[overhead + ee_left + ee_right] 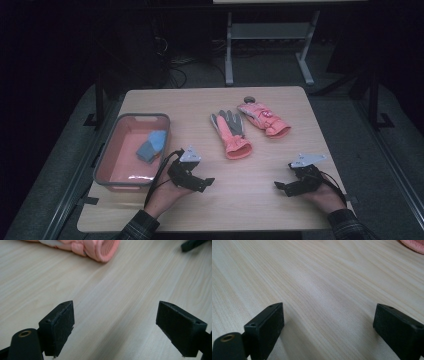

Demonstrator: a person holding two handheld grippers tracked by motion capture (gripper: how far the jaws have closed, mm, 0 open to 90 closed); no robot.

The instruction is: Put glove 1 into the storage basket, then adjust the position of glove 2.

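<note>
Two pink gloves lie on the wooden table [260,190]: one palm-up with a grey palm [230,131] at the centre, the other [263,118] to its right, farther back. My left gripper [204,184] rests low at the front left, open, nothing between its pads; its view has the near glove's cuff [100,248] ahead. At the front right my right gripper [281,187] is open over bare wood, with a pink edge of glove [414,245] at the top right corner of its view.
A grey-rimmed pink bin [111,184] stands at the table's left and holds a folded blue cloth [151,145]. A small grey round object [248,99] lies behind the far glove. A white table frame [270,45] stands beyond the table on the dark floor.
</note>
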